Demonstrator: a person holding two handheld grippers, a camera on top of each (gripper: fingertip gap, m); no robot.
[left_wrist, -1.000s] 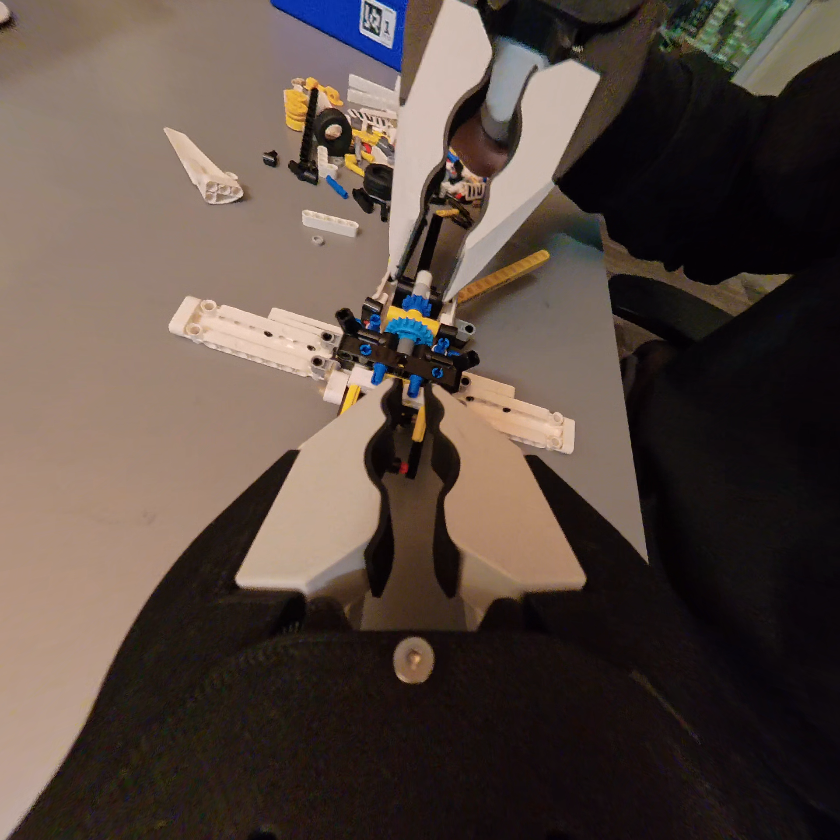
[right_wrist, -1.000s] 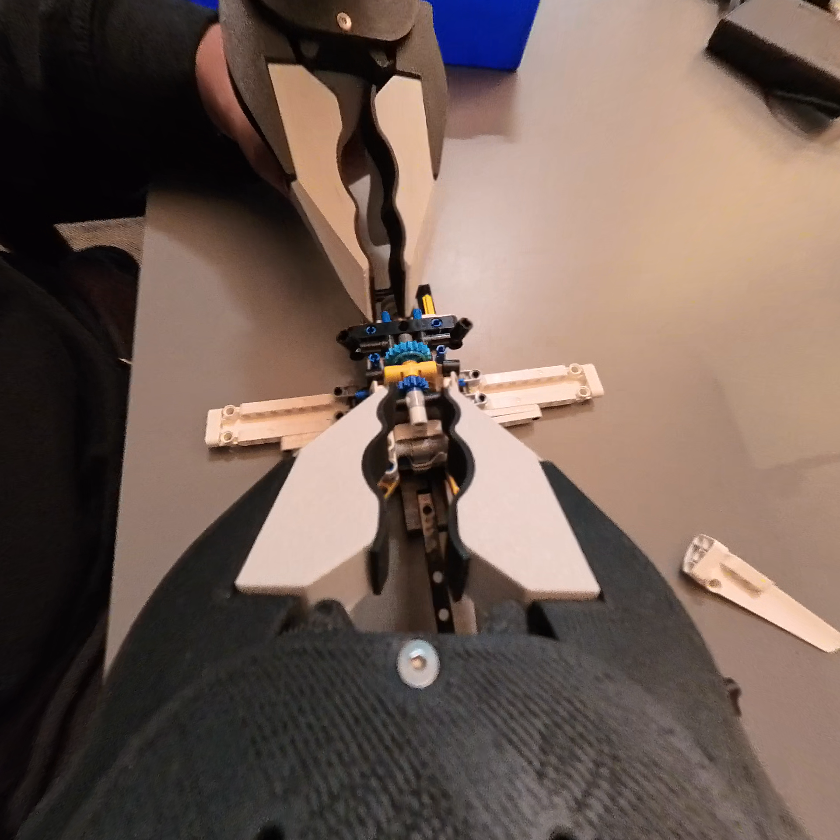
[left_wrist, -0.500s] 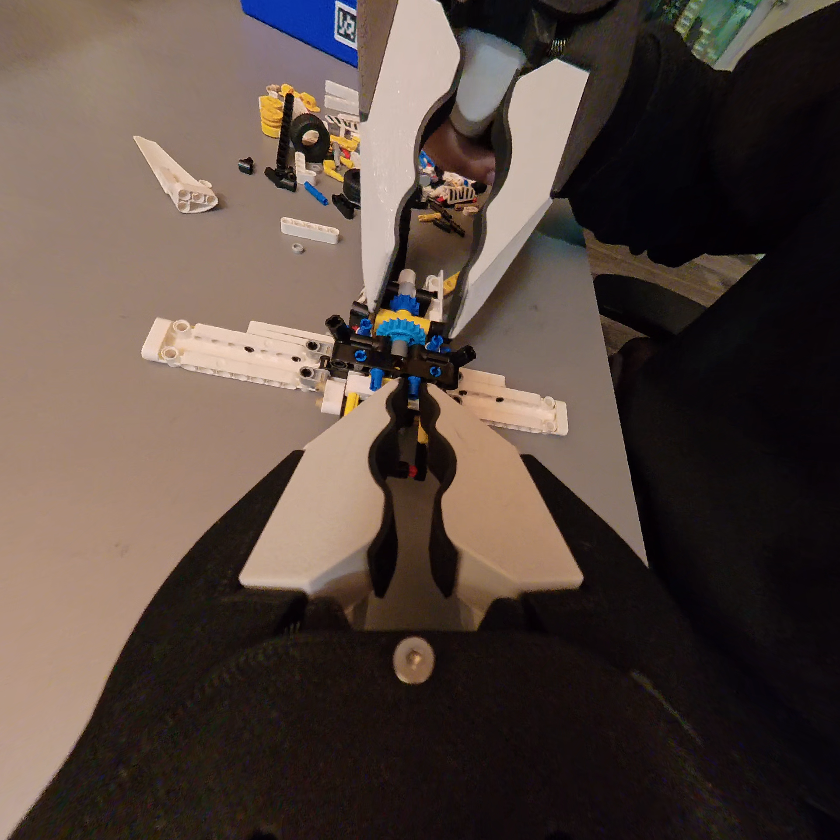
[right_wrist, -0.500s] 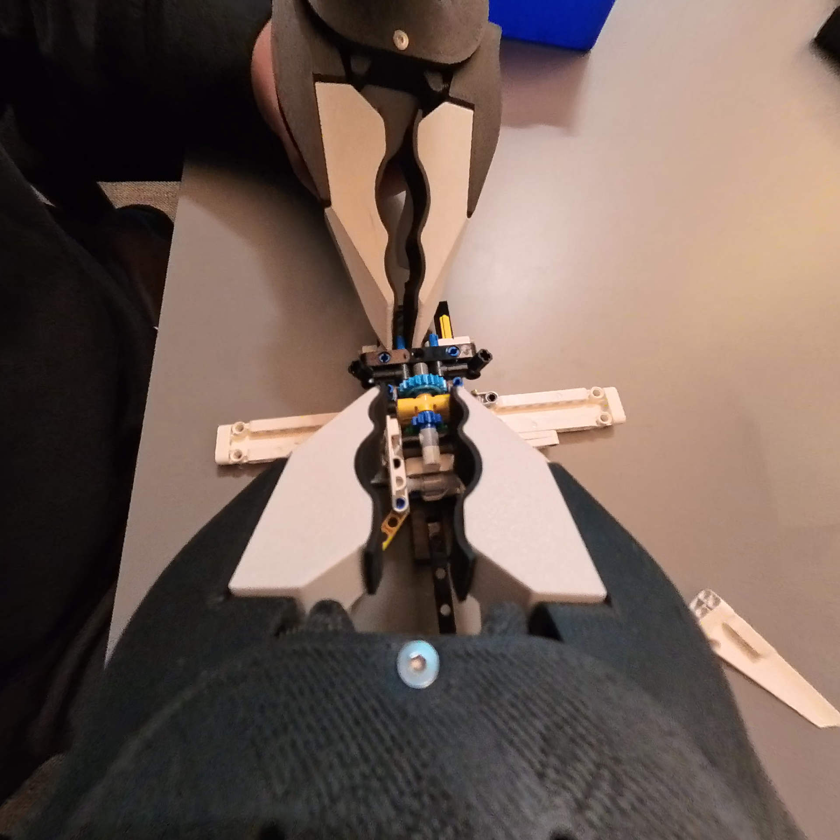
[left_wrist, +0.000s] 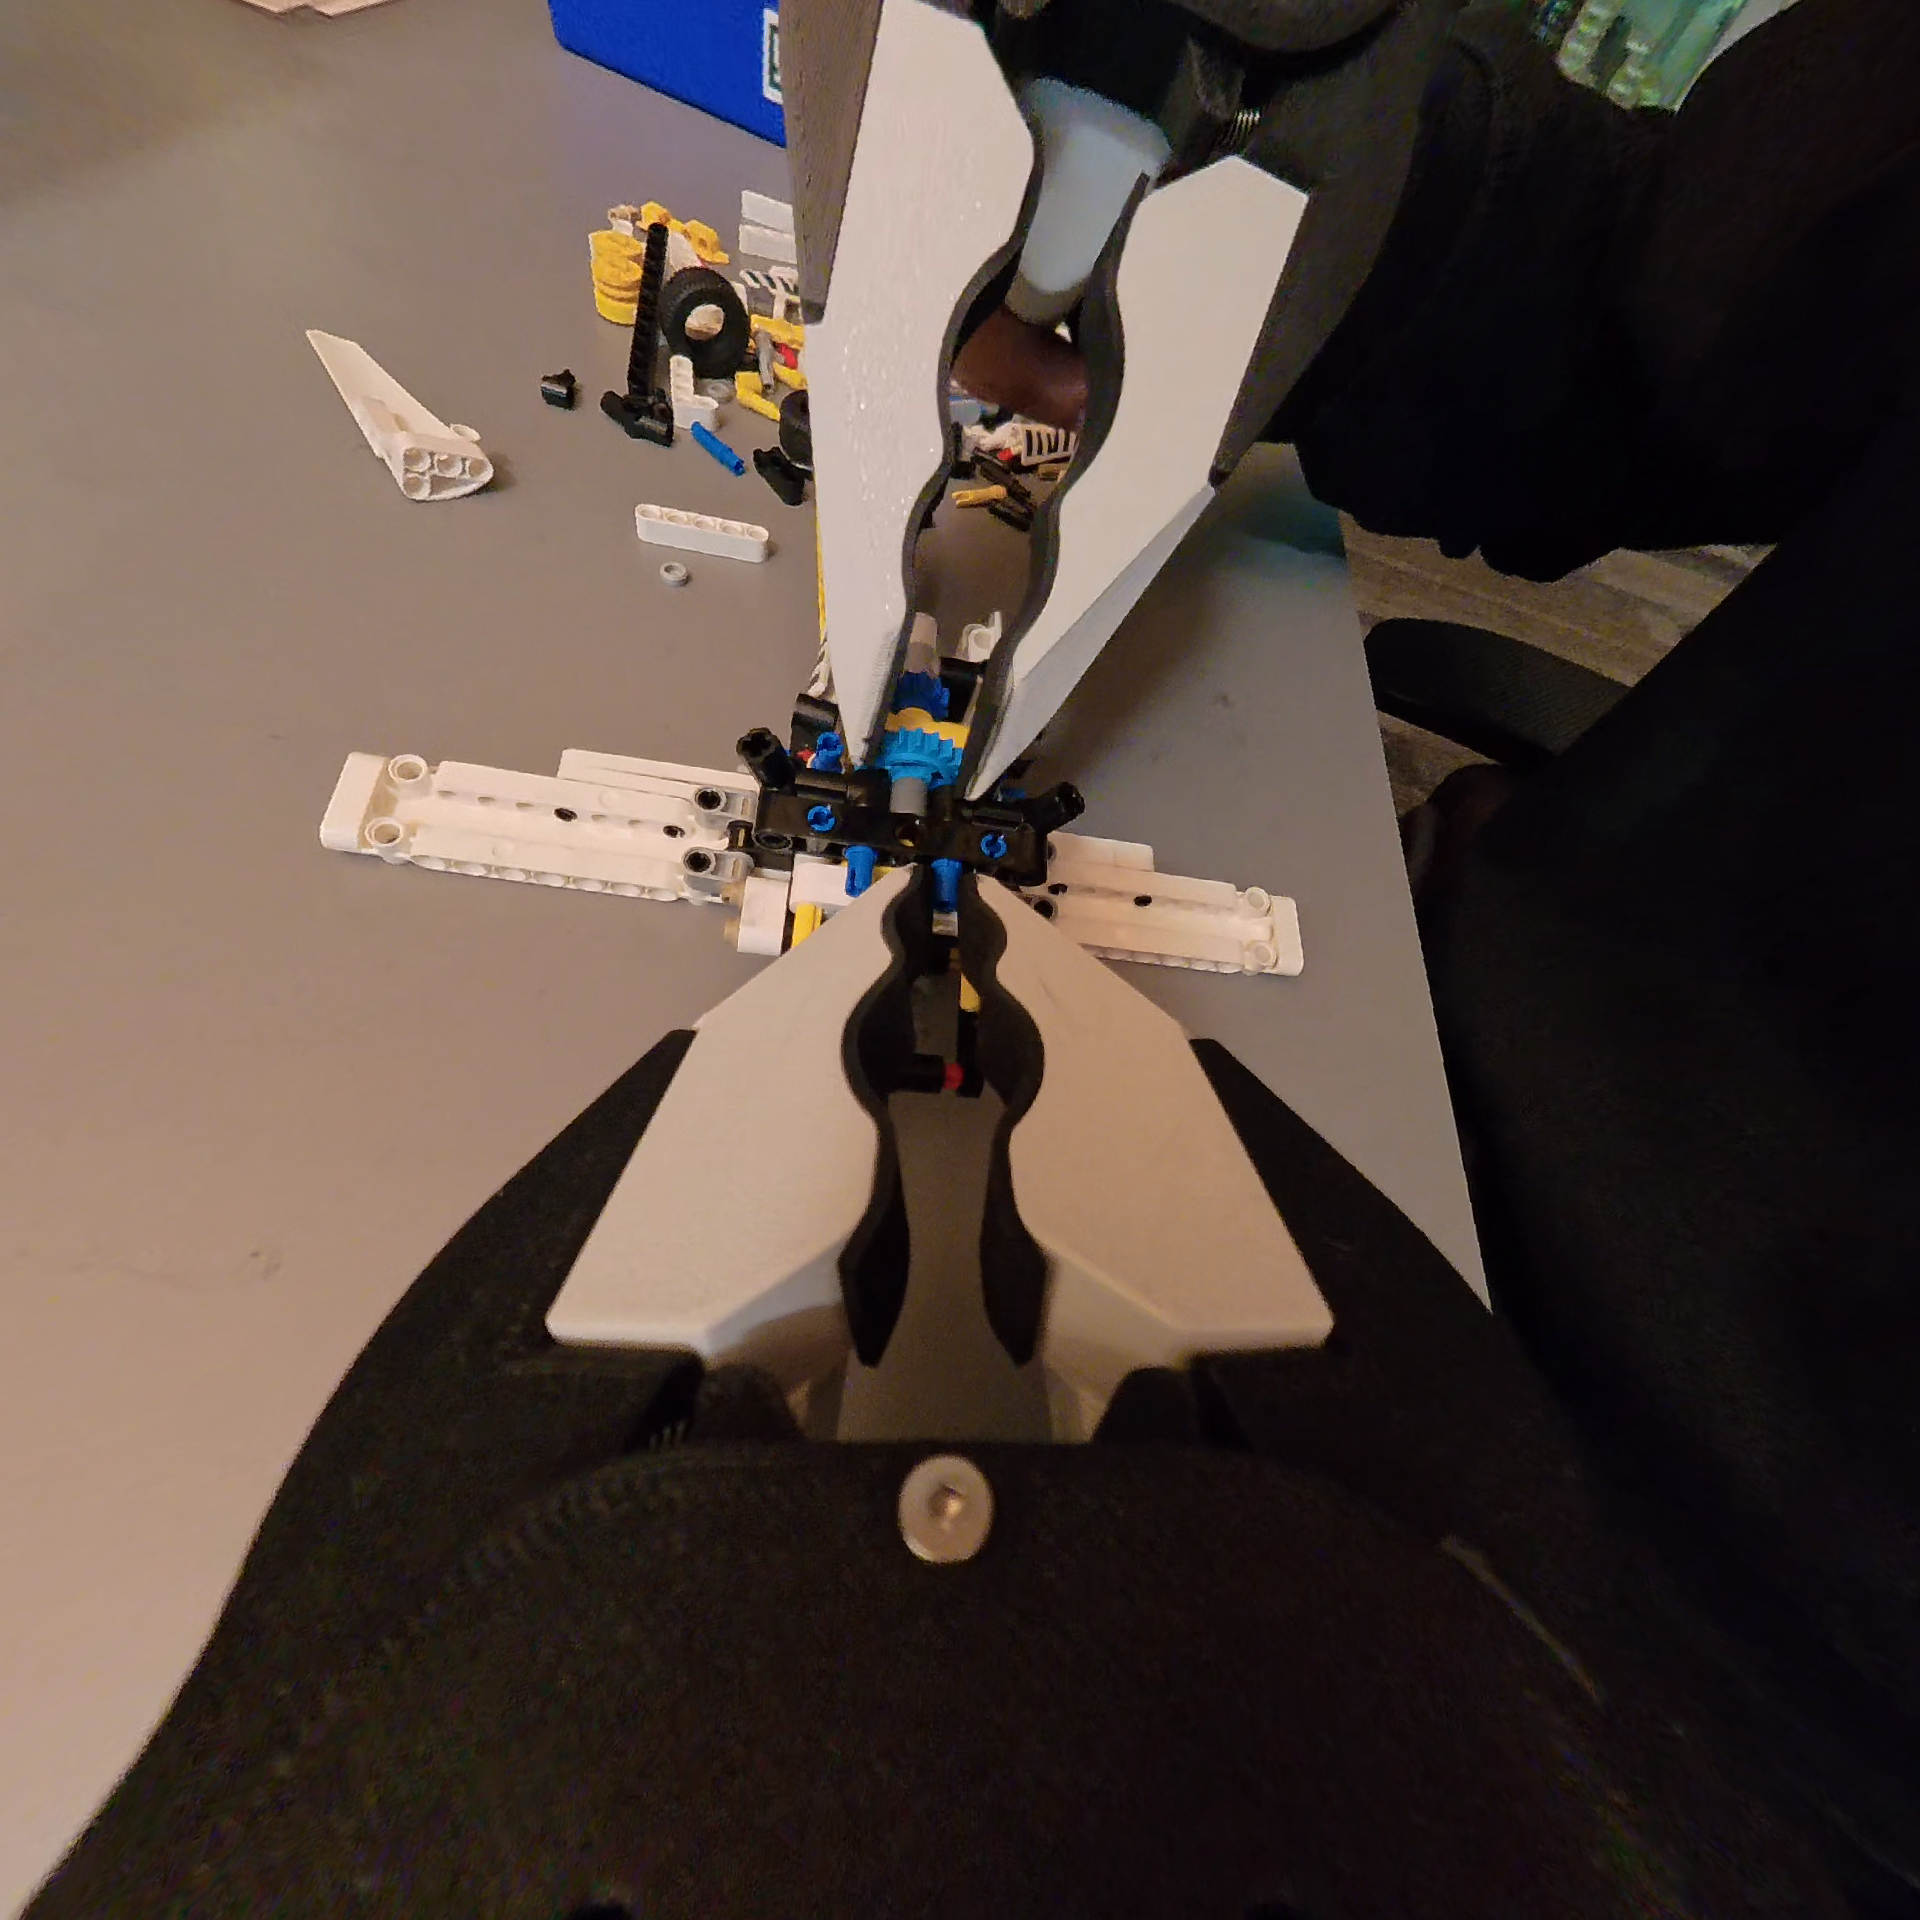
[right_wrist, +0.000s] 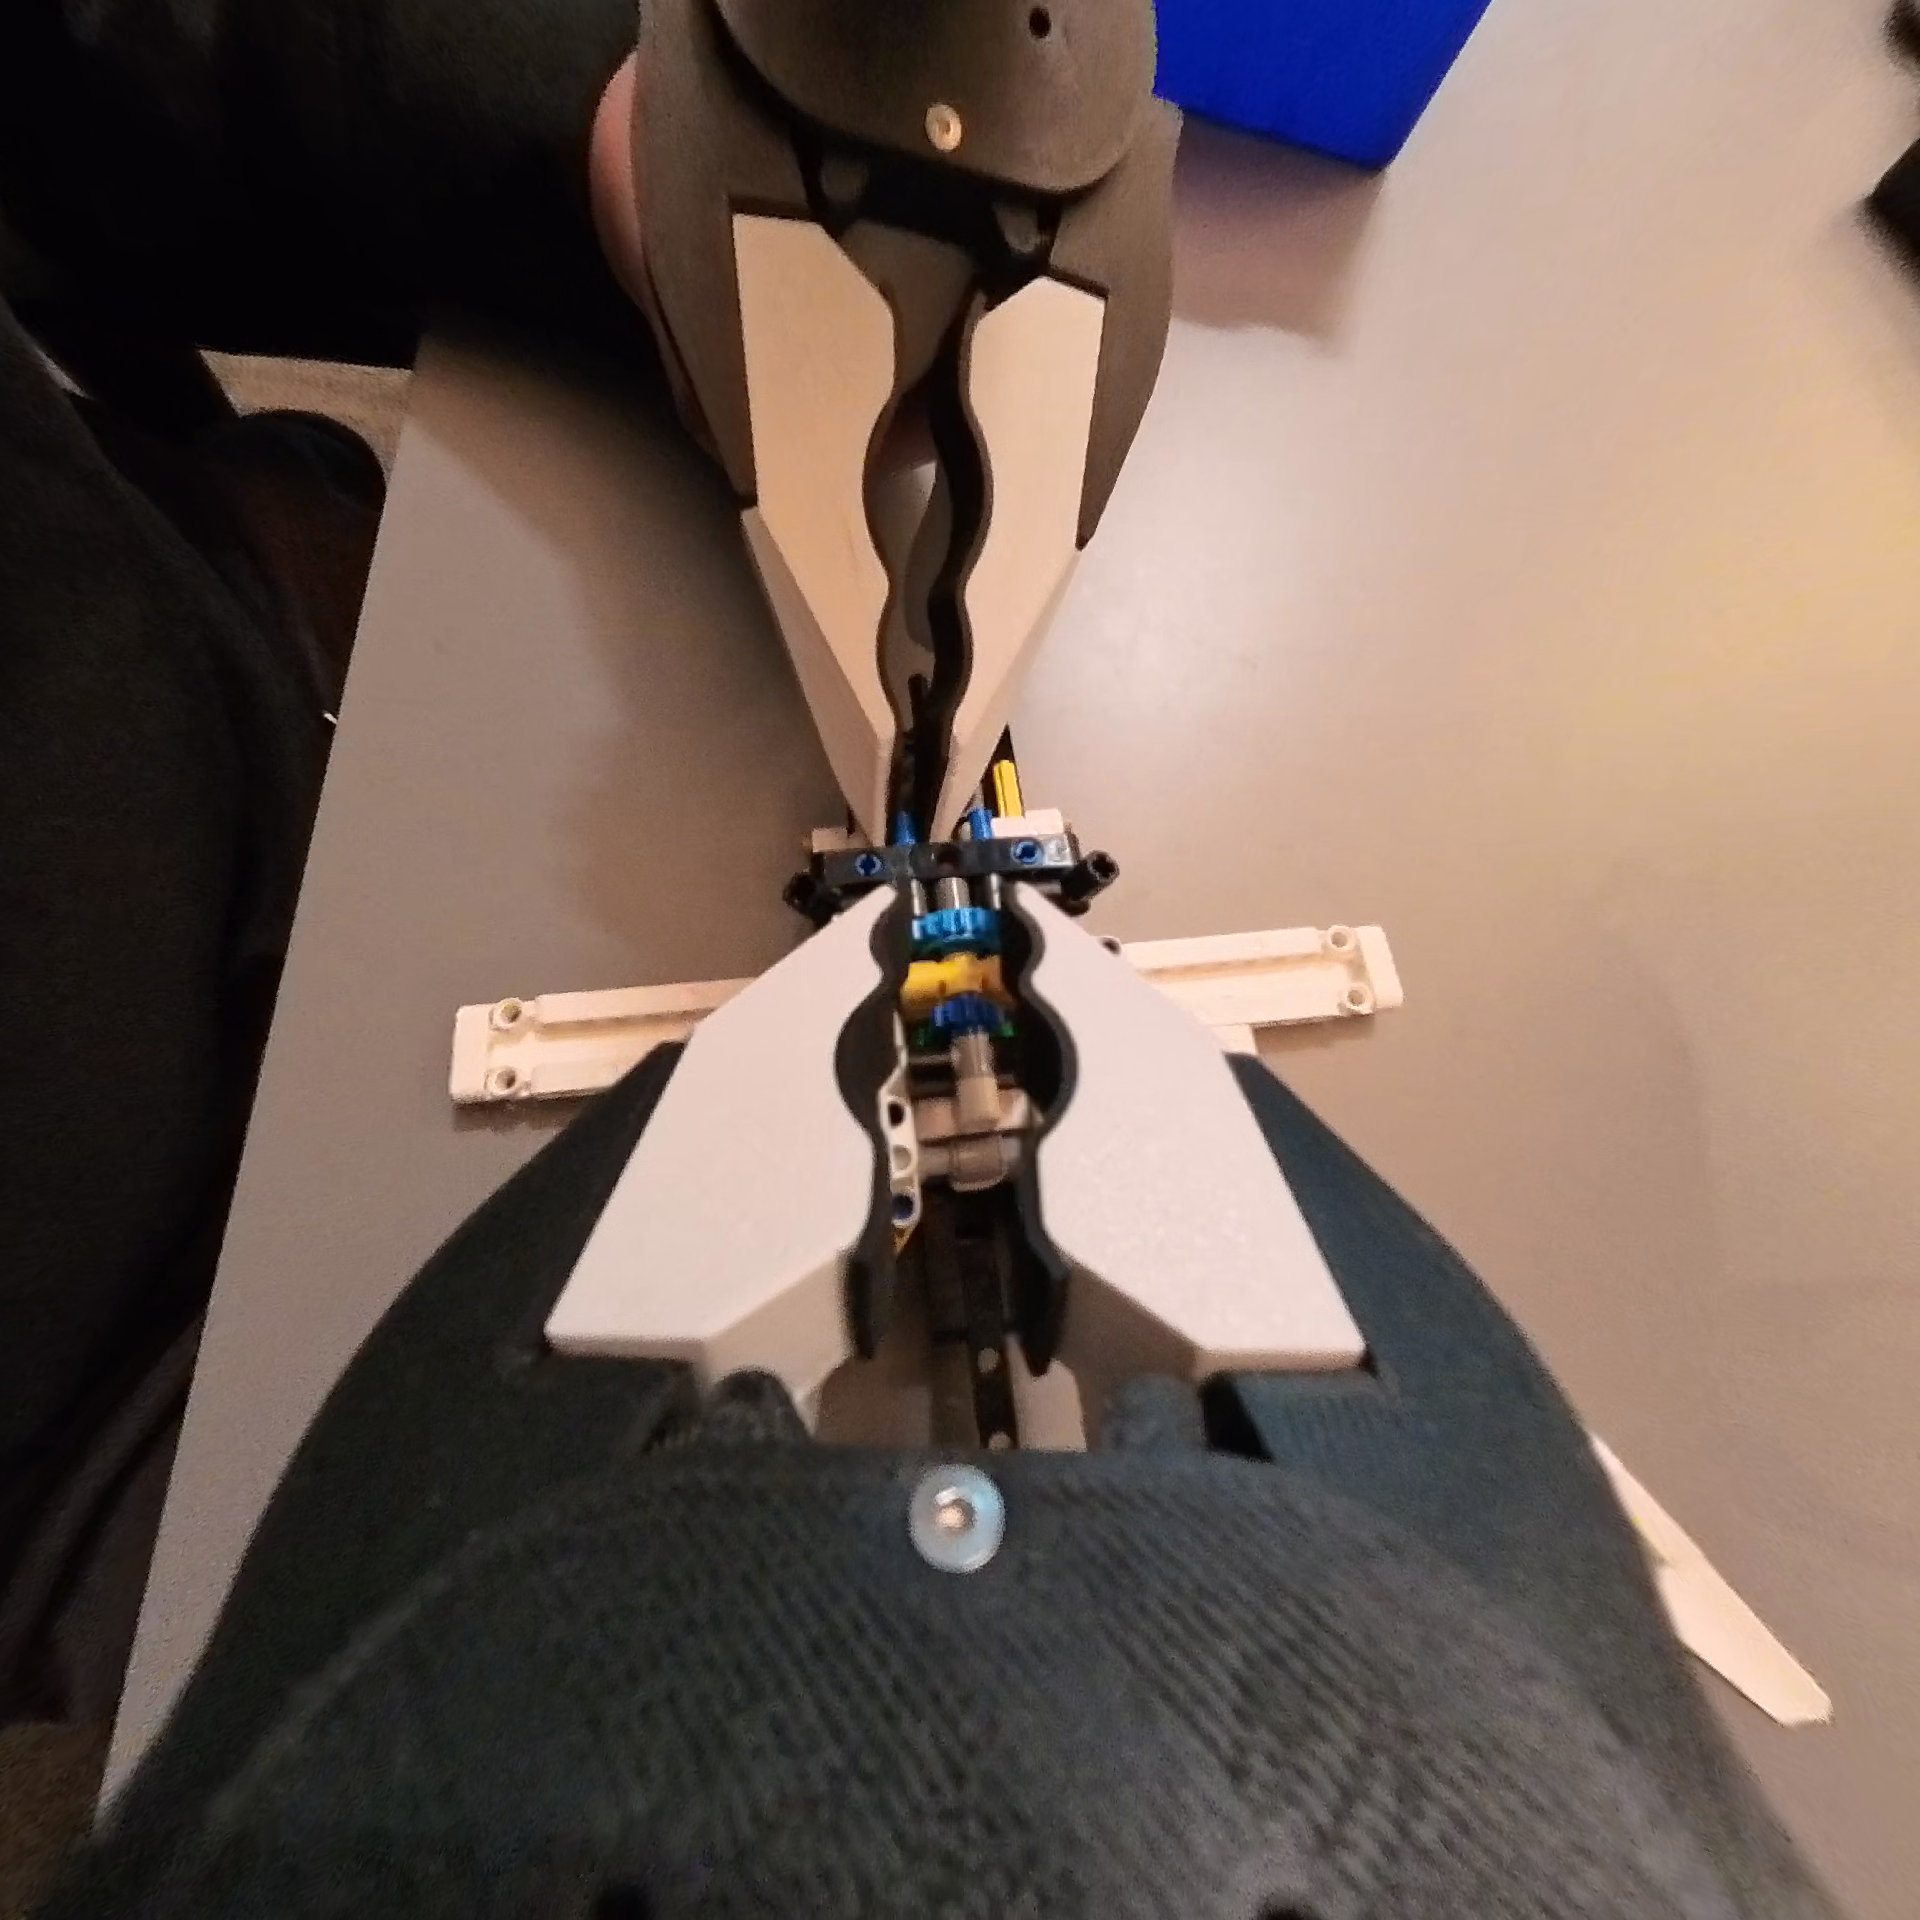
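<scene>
**Both grippers pinch the brick model from opposite ends**

Narrower than half a second ago, the right gripper's (right_wrist: 956, 914) fingers have drawn in on the blue gear (left_wrist: 914, 753). On the grey surface (left_wrist: 260, 1039) lies the toy-brick model (left_wrist: 540, 821), white wing panels spread flat; it looks light and rigid, yet its pinned joints could pop apart, so the black spine seems the safest hold. The left gripper (left_wrist: 940, 883) is nearly closed, pinching the black beam (right_wrist: 920, 727) at the model's tail end; a pile of loose parts (left_wrist: 686, 312) lies well apart.
</scene>
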